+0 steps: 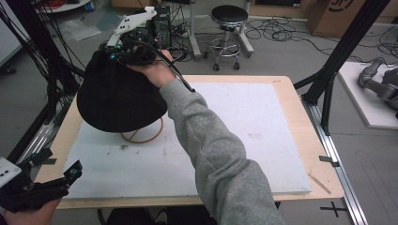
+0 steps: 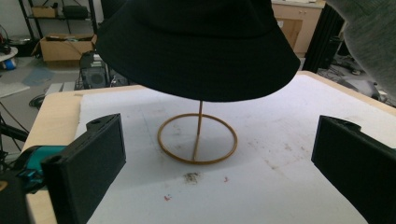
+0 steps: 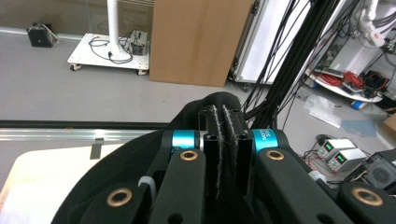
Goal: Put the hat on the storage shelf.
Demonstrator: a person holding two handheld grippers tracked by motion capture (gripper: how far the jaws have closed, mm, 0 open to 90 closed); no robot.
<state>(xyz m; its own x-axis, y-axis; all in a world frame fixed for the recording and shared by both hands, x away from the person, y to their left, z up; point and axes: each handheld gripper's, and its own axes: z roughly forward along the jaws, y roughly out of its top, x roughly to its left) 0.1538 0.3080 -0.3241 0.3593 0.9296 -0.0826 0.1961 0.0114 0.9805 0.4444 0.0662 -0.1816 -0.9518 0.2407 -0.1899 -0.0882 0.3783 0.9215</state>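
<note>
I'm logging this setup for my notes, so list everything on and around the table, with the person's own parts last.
Bucket hat: one, black, held above the table's left rear, over the stand.
Hat stand: one, tan ring base with thin upright post, on the white board under the hat.
White board: one, white, covers most of the tabletop.
Table: one, light wood.
Stool: one, black seat, chrome legs, on the floor behind the table.
Cardboard box: one, brown, on the floor.
Right hand-held gripper: one, black, pinching the hat's crown.
Left hand-held gripper: one, black, open, at the near left corner.
Sleeve: one, grey.
</note>
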